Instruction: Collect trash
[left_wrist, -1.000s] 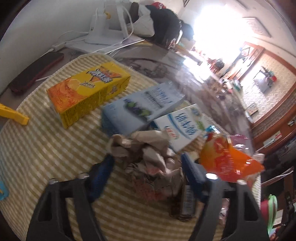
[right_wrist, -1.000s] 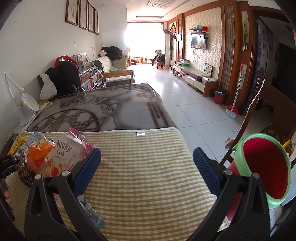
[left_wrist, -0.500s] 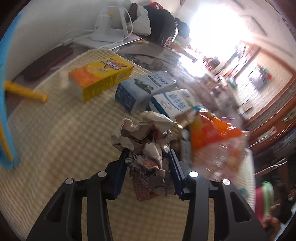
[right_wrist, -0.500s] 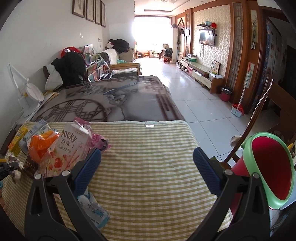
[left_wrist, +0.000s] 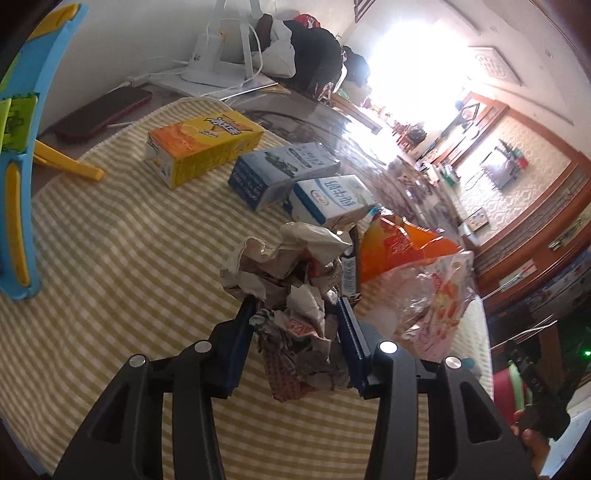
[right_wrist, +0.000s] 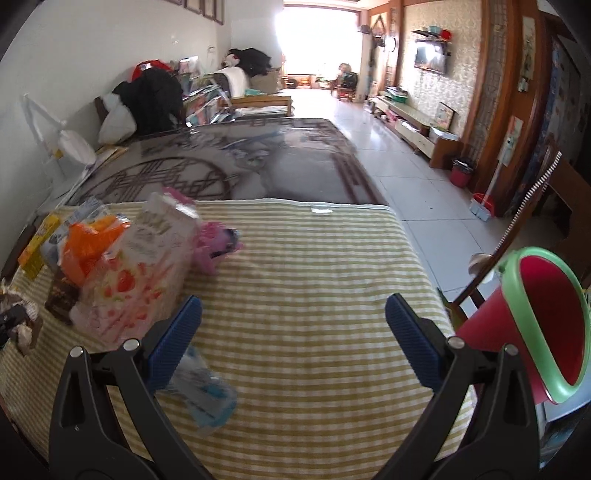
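Note:
My left gripper (left_wrist: 295, 314) is shut on a crumpled paper wad (left_wrist: 291, 288), held just above the yellow checked cloth (left_wrist: 129, 277). Beside it lie an orange snack bag (left_wrist: 399, 251) and a clear pink strawberry wrapper (left_wrist: 436, 302). My right gripper (right_wrist: 293, 321) is open and empty over the cloth (right_wrist: 314, 277). A red bin with a green rim (right_wrist: 543, 325) stands off the table's right edge. The Pocky wrapper (right_wrist: 147, 258), the orange bag (right_wrist: 88, 243) and a small blue-white wrapper (right_wrist: 207, 391) lie left of the right gripper.
An orange juice carton (left_wrist: 203, 144), a dark blue carton (left_wrist: 280, 170) and a white milk carton (left_wrist: 332, 199) lie on the cloth. A blue and yellow plastic toy (left_wrist: 18, 166) stands at left. A pink wrapper (right_wrist: 214, 243) lies mid-cloth. A wooden chair (right_wrist: 517, 236) stands by the bin.
My left gripper closed on the paper wad and lifted it a little off the cloth. My right gripper stayed open and drifted slightly forward and left.

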